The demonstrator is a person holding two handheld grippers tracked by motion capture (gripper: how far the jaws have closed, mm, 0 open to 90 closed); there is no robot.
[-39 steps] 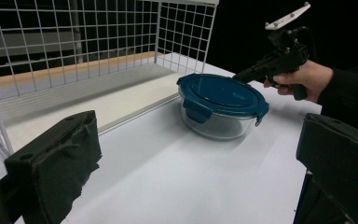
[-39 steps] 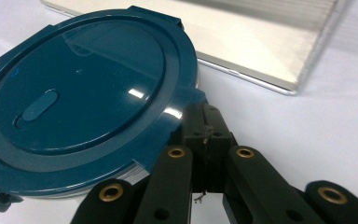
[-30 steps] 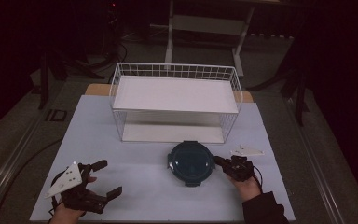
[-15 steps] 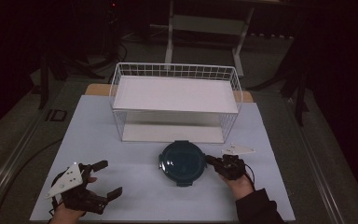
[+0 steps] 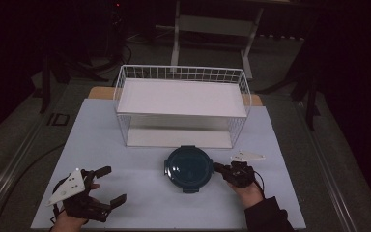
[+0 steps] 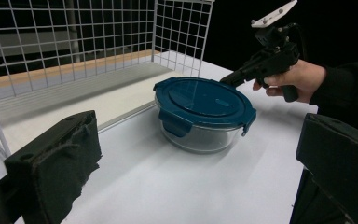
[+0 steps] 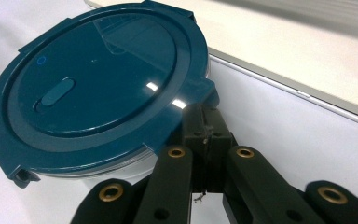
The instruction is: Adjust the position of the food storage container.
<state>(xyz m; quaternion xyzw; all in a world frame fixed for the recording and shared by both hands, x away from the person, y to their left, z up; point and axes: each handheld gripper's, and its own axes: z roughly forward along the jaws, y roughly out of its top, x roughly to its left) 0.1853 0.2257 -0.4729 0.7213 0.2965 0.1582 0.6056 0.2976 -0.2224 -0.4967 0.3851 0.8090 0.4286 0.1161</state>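
Observation:
A round glass container with a dark teal clip lid stands on the white table, just in front of the wire basket. From the right, my right gripper points left at it, its jaws pressed together. Its tip touches the container's side under a lid clip, and the left gripper view shows this too. My left gripper rests near the table's front left corner. It is open and empty, facing the container from a distance.
A white wire basket with a flat white shelf stands at the back middle of the table. Bare white surface lies between the left gripper and the container. The surroundings beyond the table are dark.
The right gripper moved left with its tip against the container, and the container slid a little to the left. The left gripper stayed put.

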